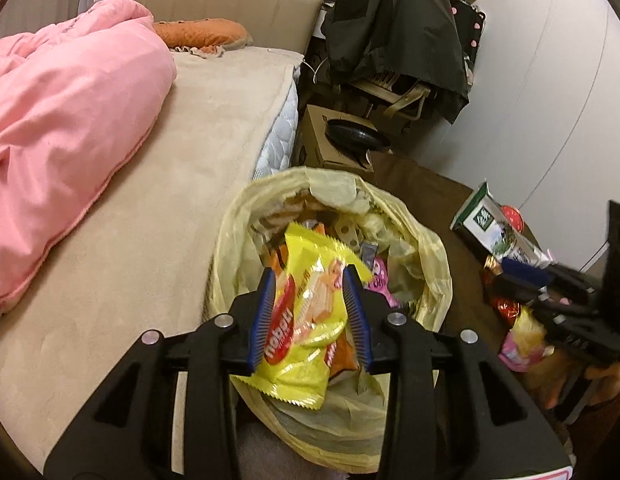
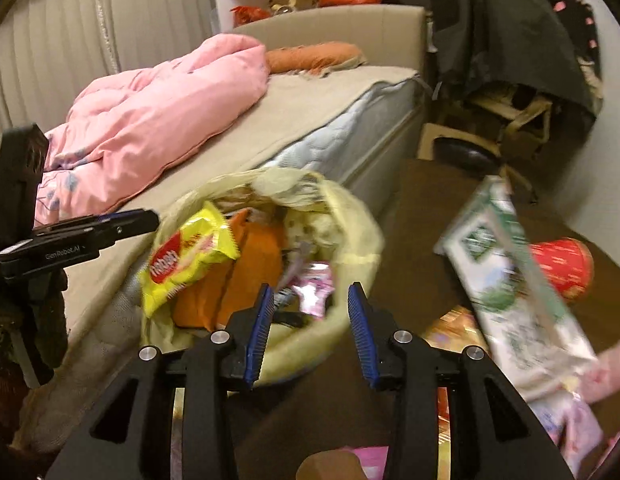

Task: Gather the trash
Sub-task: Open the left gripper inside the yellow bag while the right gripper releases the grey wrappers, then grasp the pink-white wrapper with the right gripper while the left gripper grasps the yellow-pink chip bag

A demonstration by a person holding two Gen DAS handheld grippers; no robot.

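A bin lined with a pale yellow bag (image 1: 426, 264) stands beside the bed, full of wrappers; it also shows in the right wrist view (image 2: 362, 224). A yellow wafer packet (image 1: 310, 304) lies between the blue pads of my left gripper (image 1: 312, 280), above the bin; whether the pads press it I cannot tell. In the right wrist view the packet (image 2: 189, 256) rests on the bin's trash, and my left gripper (image 2: 149, 218) sits just left of it. My right gripper (image 2: 310, 292) is open and empty, near the bin. A green-and-white carton (image 2: 510, 280) is at right.
The bed (image 1: 149, 220) with a pink duvet (image 1: 61, 100) runs along the left. On the brown surface at right lie the carton (image 1: 490, 228), a red cup (image 2: 566, 264) and several wrappers (image 1: 522, 340). A cardboard box (image 1: 334, 140) and a draped chair (image 1: 398, 40) stand behind.
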